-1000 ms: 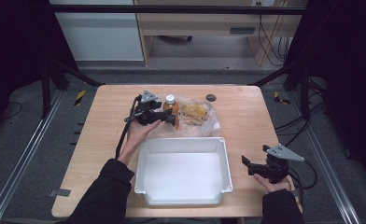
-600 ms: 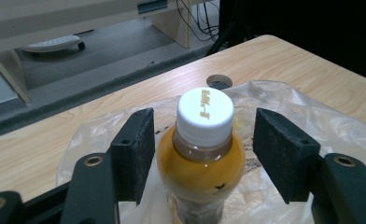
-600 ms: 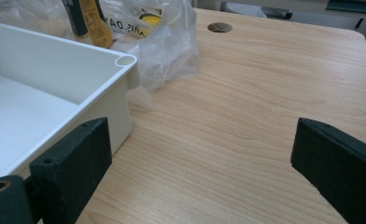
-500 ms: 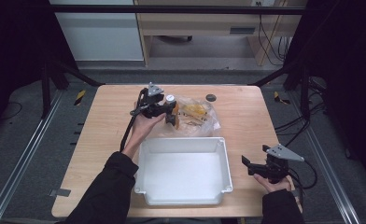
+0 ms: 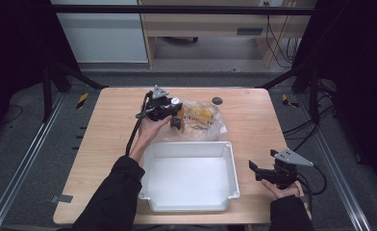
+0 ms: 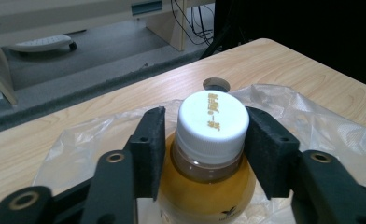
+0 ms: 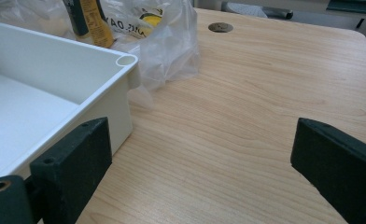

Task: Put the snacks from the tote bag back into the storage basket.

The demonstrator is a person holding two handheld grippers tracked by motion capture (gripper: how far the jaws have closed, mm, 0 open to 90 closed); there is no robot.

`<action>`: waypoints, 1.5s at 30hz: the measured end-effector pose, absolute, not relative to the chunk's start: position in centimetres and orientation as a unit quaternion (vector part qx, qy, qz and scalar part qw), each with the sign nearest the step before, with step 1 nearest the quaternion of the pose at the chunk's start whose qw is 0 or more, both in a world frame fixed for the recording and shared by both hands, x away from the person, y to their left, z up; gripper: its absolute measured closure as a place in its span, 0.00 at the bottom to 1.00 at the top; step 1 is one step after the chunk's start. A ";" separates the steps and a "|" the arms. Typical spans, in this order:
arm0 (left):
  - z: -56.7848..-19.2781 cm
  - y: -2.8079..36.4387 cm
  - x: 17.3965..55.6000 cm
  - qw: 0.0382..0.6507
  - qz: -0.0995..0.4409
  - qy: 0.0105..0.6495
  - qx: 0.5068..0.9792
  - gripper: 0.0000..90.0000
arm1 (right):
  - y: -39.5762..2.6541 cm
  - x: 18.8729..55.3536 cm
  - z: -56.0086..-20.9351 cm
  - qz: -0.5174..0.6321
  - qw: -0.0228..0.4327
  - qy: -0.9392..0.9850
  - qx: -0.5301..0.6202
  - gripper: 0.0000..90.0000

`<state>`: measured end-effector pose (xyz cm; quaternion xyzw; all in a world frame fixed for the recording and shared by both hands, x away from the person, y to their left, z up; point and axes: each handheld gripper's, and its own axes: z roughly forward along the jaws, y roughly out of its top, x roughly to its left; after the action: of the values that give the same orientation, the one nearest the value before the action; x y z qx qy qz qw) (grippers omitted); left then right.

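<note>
Bottle [image 6: 208,158], full of amber liquid so likely hefty and slick, sits with left gripper [image 6: 204,140] jaws clamped on its neck below the cap [image 6: 212,122], while right gripper [image 7: 200,172] jaws gape empty.

The bottle [image 6: 208,163] is cut off at the left gripper view's lower edge, its cap print too small to read.
</note>
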<state>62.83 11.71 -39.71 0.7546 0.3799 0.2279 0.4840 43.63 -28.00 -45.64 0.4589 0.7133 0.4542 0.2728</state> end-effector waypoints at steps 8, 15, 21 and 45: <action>-39.5 11.1 62.3 0.470 0.254 0.379 0.756 0.65 | -28.0 43.6 -45.6 0.455 0.273 0.713 0.459 0.06; -39.3 10.9 62.2 0.465 0.254 0.395 0.750 0.65 | -28.0 43.7 -45.7 0.453 0.271 0.715 0.459 0.06; -38.9 11.4 62.1 0.466 0.236 0.408 0.749 0.65 | -27.9 43.7 -45.7 0.454 0.271 0.715 0.457 0.06; -33.5 13.0 58.6 0.487 0.248 0.376 0.748 0.65 | -27.8 43.6 -45.6 0.452 0.270 0.717 0.456 0.07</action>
<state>58.58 13.03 -33.52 0.7479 0.3764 0.2481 0.4872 43.63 -27.78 -45.62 0.4563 0.7171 0.4524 0.2699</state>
